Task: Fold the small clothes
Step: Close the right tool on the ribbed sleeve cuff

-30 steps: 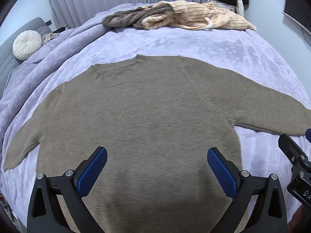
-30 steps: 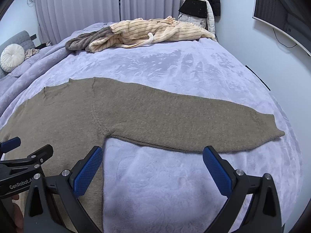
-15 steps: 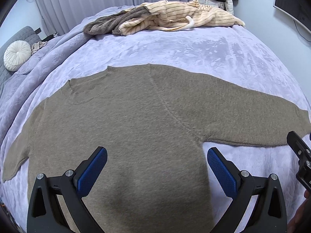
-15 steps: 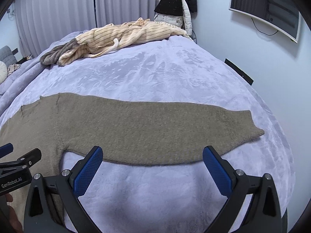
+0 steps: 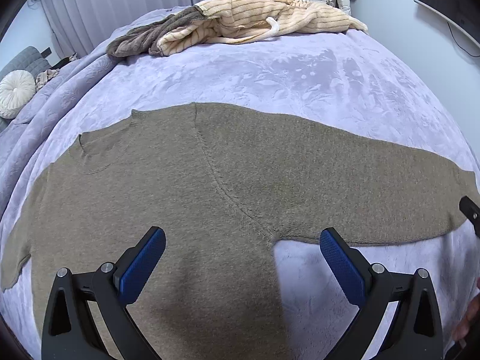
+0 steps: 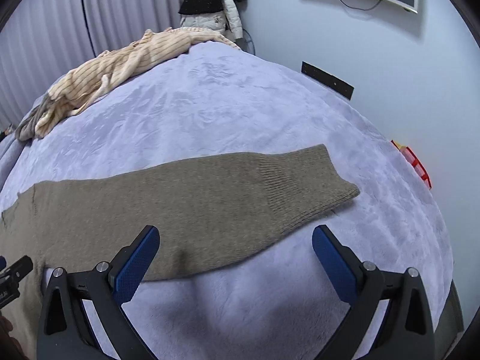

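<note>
Taupe sweater (image 5: 186, 186) spread flat on bed (image 5: 300, 72), unfolded; both claws released.

Left claw (image 5: 242, 258) hovers over the right armpit; right claw (image 6: 235, 253) hovers over the right sleeve (image 6: 210, 189) near its cuff. Risk: a shallow pinch may catch the plush blanket (image 6: 240, 108) too, dragging the sleeve askew.

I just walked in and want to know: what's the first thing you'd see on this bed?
The big brown sweater spread flat across the purple blanket, with one long sleeve stretched out to the right side. Behind it, at the far end of the bed, lies a heap of striped cream clothes. Up close, the left gripper and right gripper hover open over the sweater.
</note>
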Demonstrator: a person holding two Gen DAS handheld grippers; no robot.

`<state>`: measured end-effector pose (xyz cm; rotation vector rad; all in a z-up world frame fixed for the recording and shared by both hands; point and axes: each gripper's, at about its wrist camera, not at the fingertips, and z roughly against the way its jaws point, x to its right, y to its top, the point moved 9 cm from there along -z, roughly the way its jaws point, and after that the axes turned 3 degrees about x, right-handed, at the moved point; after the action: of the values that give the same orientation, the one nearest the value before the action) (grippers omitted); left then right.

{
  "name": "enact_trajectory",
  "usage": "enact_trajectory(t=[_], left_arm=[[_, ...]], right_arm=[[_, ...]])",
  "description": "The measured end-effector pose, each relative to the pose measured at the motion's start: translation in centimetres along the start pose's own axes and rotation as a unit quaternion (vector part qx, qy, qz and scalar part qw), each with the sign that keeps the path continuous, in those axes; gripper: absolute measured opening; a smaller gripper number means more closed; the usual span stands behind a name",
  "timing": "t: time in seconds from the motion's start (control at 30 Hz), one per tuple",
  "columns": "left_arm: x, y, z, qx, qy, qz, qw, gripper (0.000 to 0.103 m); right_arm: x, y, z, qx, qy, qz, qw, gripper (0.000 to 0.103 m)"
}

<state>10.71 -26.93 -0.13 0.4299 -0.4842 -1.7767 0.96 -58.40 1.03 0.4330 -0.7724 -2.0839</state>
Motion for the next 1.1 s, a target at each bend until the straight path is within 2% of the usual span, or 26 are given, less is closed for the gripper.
enact_trajectory(t=[0.1, 0.17, 0.2, 0.27, 0.3, 0.33, 0.37, 0.5, 0.67, 0.8, 0.83, 0.9, 0.93, 1.0, 1.07, 1.1], left_arm=[[0.2, -0.3, -0.7, -0.007, 0.001, -0.004, 1.0000, 0.103], [0.1, -0.3, -1.0, -0.010, 0.005, -0.004, 0.9999, 0.103], [0.0, -0.3, -1.2, -0.011, 0.007, -0.003, 0.9999, 0.103], [-0.3, -0.2, -1.4, -0.012, 0.009, -0.002, 0.9999, 0.103], [-0.5, -0.1, -1.7, -0.013, 0.011, -0.001, 0.9999, 0.103], [-0.7, 0.0, -1.8, -0.014, 0.013, 0.000, 0.9998, 0.103], [-0.8, 0.1, -2.0, -0.015, 0.013, 0.001, 0.9998, 0.103], [-1.1, 0.7, -2.7, -0.018, 0.014, 0.010, 0.9997, 0.103], [-1.1, 1.5, -3.8, -0.024, 0.014, 0.017, 0.9995, 0.103], [0.1, 1.7, -6.2, -0.044, 0.023, 0.005, 0.9988, 0.103], [0.3, 1.7, -6.5, -0.047, 0.023, 0.005, 0.9986, 0.103], [0.3, 1.5, -6.8, -0.050, 0.019, 0.009, 0.9985, 0.103], [0.4, 1.5, -6.7, -0.048, 0.013, 0.012, 0.9987, 0.103], [0.3, 1.5, -6.5, -0.044, 0.005, 0.013, 0.9989, 0.103], [0.2, 1.5, -6.3, -0.041, 0.002, 0.013, 0.9991, 0.103], [0.2, 1.4, -6.1, -0.040, -0.001, 0.014, 0.9991, 0.103]], right_arm=[[0.8, 0.5, -2.2, -0.015, 0.000, -0.017, 1.000, 0.088], [0.9, 0.9, -3.4, -0.020, 0.000, -0.016, 1.000, 0.068], [0.9, 1.1, -3.9, -0.019, -0.007, -0.010, 1.000, 0.064], [0.8, 1.6, -4.0, -0.010, -0.014, -0.004, 1.000, 0.036], [0.7, 1.8, -3.8, -0.004, -0.011, -0.004, 1.000, 0.027], [0.8, 2.0, -3.7, -0.001, -0.008, -0.007, 1.000, 0.015], [0.8, 2.1, -3.6, 0.002, -0.005, -0.009, 1.000, 0.008], [0.6, 2.7, -2.4, 0.031, 0.004, -0.009, 0.999, 0.000], [2.6, 4.0, 0.6, 0.081, 0.004, -0.049, 0.995, 0.000], [4.0, 4.1, -0.1, 0.063, 0.007, -0.060, 0.996, 0.000], [3.7, 3.8, -0.7, 0.043, 0.034, -0.059, 0.997, 0.000], [3.1, 3.2, -1.2, 0.015, 0.107, -0.088, 0.990, 0.000], [3.5, 2.9, -1.0, 0.015, 0.116, -0.101, 0.988, 0.003], [4.3, 2.2, -0.8, 0.012, 0.101, -0.099, 0.990, 0.019], [5.0, 1.1, -0.4, 0.011, 0.097, -0.107, 0.989, 0.072], [5.4, 0.8, -0.2, 0.018, 0.094, -0.114, 0.989, 0.079]])
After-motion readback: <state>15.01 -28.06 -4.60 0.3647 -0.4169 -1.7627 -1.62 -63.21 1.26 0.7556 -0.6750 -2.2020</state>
